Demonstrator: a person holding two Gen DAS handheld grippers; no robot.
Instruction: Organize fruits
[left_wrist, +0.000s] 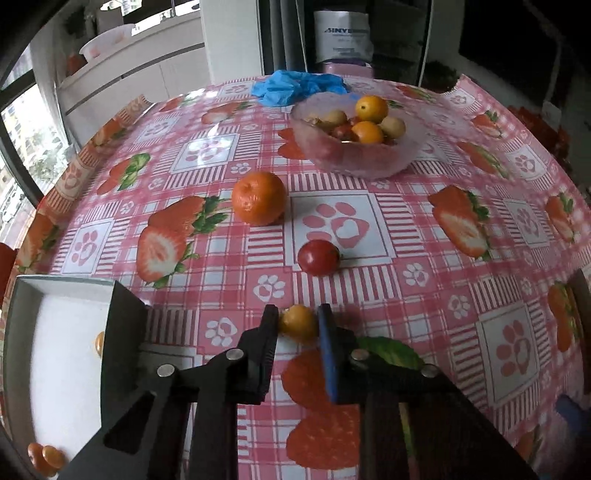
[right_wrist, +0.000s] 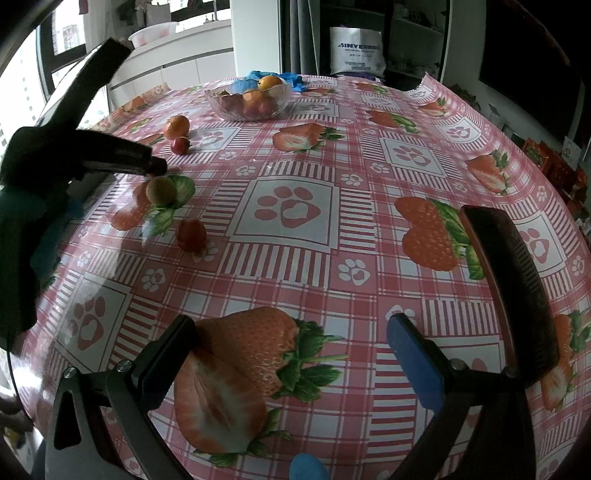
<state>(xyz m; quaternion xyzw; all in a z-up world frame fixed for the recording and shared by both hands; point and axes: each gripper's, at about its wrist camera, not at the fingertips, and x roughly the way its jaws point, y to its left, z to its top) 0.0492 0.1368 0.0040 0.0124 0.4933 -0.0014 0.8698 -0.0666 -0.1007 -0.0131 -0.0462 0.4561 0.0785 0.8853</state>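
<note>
Left wrist: hand-held gripper (left_wrist: 298, 325) around small yellow fruit (left_wrist: 298, 322)

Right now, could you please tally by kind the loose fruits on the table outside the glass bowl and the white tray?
Mandarin: 1
Small red tomatoes: 2
Small yellow-orange fruit: 1
Total: 4

tabletop (left_wrist: 424, 229) ahead of me: pink strawberry-print cloth | window (left_wrist: 22, 140) left: daylight | white cabinets (left_wrist: 122, 85) behind | dark shelving (left_wrist: 399, 37) beyond
</note>
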